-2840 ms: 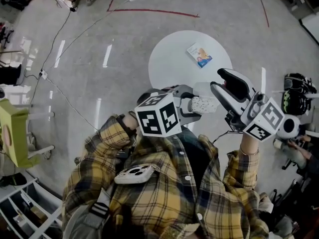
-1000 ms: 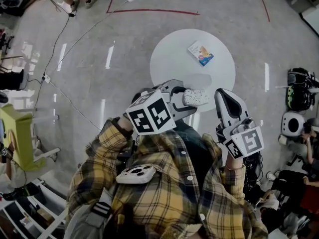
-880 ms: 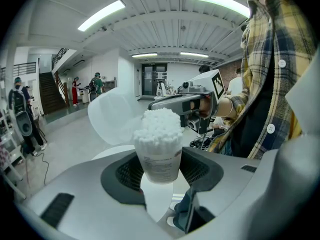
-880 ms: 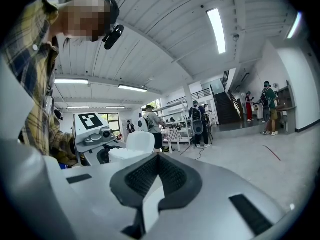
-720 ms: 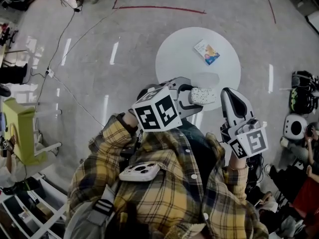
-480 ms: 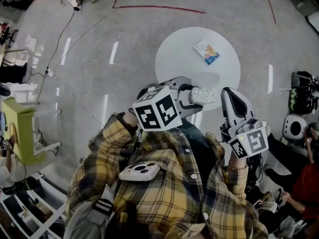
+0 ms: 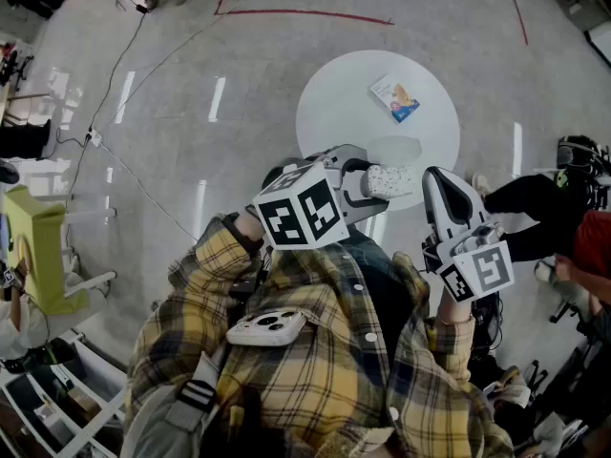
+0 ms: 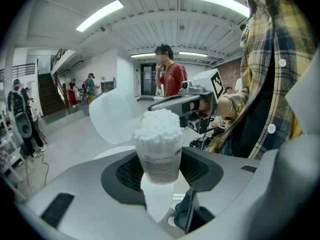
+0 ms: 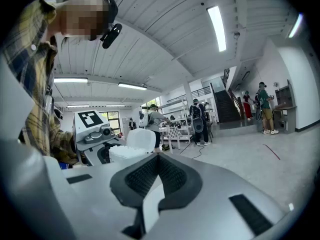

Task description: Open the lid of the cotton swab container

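My left gripper [image 7: 368,183] is shut on the cotton swab container [image 7: 392,180], a small clear tub packed with white swabs, and holds it over the near edge of the round table. In the left gripper view the container [image 8: 159,156] stands upright between the pads. Its translucent lid [image 8: 112,121] is flipped open to the left and the swab heads [image 8: 160,125] are bare. My right gripper [image 7: 437,181] is shut on nothing, just right of the container and apart from it. From the right gripper [image 9: 157,160] view, the container [image 9: 125,153] and its raised lid [image 9: 143,138] show beyond the jaws.
The round white table [image 7: 344,113] carries a small printed packet [image 7: 394,98]. A phone [image 7: 266,327] hangs on the plaid shirt. Cables and red tape lines cross the floor. People stand at the right edge [image 7: 573,237], and a yellow-green stand [image 7: 38,256] is at the left.
The right gripper, earlier with its jaws at the container's top, has drawn back to the right and lower. Over the last second both grippers hardly move; people at the right have shifted.
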`<action>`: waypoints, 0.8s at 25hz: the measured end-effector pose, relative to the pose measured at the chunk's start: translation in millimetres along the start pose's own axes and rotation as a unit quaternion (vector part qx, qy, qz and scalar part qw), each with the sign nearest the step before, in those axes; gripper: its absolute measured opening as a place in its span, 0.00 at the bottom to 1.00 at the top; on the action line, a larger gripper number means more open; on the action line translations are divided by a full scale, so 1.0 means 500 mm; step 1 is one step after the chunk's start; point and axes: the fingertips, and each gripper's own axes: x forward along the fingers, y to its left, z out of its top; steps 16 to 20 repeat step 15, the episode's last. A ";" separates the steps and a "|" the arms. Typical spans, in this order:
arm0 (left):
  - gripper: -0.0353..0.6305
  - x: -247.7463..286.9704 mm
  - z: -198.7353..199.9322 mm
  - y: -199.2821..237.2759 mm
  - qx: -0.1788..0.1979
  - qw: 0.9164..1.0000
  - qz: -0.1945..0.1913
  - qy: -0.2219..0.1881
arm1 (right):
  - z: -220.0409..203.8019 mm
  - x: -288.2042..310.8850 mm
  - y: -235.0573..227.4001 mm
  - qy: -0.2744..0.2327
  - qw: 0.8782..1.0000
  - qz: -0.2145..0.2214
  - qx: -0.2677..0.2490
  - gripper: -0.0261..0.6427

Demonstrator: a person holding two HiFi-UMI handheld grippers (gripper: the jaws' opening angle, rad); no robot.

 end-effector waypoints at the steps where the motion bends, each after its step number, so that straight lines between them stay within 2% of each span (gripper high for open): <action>1: 0.39 -0.001 0.000 0.000 0.000 1.000 0.000 0.001 | 0.001 0.000 0.000 0.000 1.000 0.000 0.000 0.06; 10: 0.36 -0.009 -0.006 -0.003 0.001 1.000 0.005 0.001 | 0.000 0.003 0.014 0.000 1.000 0.006 -0.004 0.06; 15: 0.36 0.000 0.001 -0.009 -0.008 1.000 -0.003 -0.004 | 0.009 -0.001 0.002 -0.013 1.000 0.010 0.018 0.06; 20: 0.36 0.000 0.001 -0.009 -0.008 1.000 -0.003 -0.004 | 0.009 -0.001 0.002 -0.013 1.000 0.010 0.018 0.06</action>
